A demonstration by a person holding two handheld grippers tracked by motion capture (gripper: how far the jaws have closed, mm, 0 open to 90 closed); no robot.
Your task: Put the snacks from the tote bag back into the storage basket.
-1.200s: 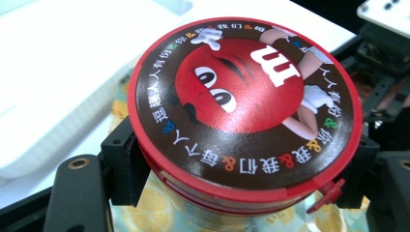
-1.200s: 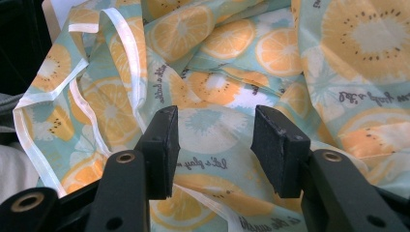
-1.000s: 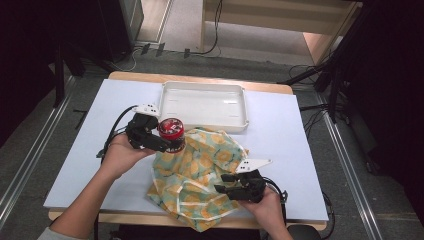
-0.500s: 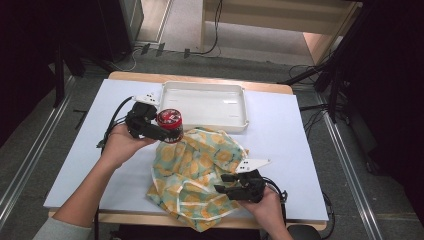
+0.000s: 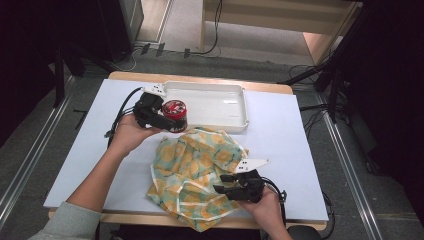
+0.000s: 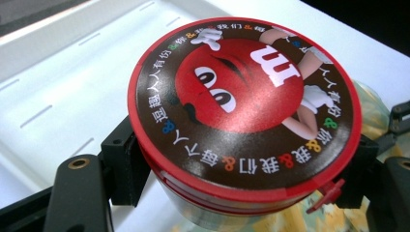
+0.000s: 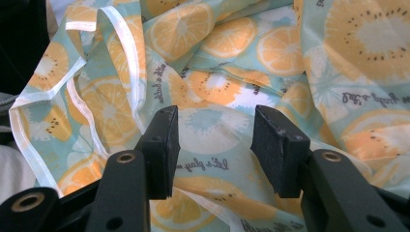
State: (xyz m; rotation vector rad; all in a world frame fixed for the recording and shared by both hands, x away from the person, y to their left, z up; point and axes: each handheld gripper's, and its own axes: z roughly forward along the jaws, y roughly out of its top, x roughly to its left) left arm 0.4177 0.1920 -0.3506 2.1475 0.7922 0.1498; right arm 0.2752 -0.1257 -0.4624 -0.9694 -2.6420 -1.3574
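My left gripper [image 5: 167, 119] is shut on a round candy tub [image 5: 175, 114] with a red lid; in the left gripper view the tub [image 6: 244, 111] sits between both jaws. It hangs at the near left corner of the white tray [image 5: 220, 107]. A crumpled cloth printed with orange slices [image 5: 197, 167] lies on the table in front of the tray. My right gripper [image 5: 227, 184] rests at the cloth's near right edge. In the right gripper view its jaws stand open over the cloth [image 7: 212, 87], with nothing between them.
The pale blue table top [image 5: 280, 145] has a wooden edge at the back. Cables trail from both grippers. Metal rails and floor cables run along both sides of the table.
My left gripper has carried the tub away from the cloth, back and slightly right, to the tray's near left corner. The right gripper has stayed where it was.
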